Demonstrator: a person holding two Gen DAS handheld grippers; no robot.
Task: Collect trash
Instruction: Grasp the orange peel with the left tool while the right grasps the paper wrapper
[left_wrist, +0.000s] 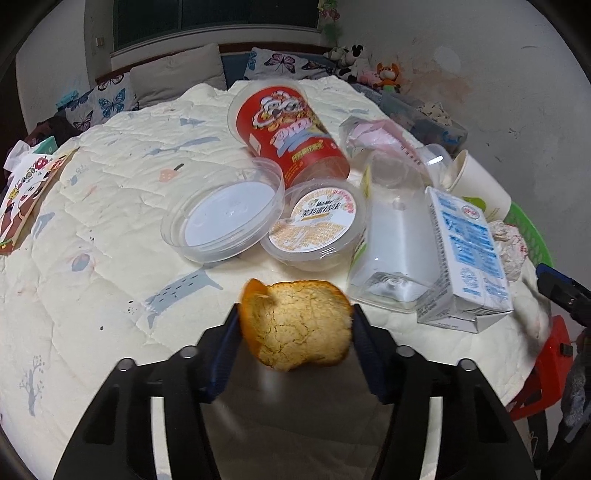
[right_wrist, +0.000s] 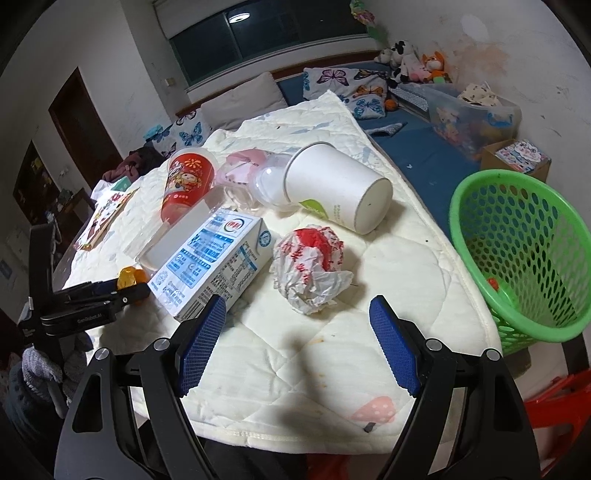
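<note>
Orange peel (left_wrist: 295, 325) sits low in the middle of the left wrist view, clamped between the left gripper's (left_wrist: 295, 317) blue pads. Right gripper (right_wrist: 297, 314) stands wide with nothing in it, before crumpled paper (right_wrist: 312, 269); green basket (right_wrist: 480, 192) at right.

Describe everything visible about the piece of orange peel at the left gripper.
The curled piece of orange peel sits between the blue ribbed pads of the left gripper, which press on both its sides. Its pale, cracked, dry-looking inner pith faces the camera; the glossy orange skin shows along the left and lower edges. It is cupped, roughly upright, and appears lifted just off the cream quilted cover. From the right wrist view it shows as a small orange lump.
</note>
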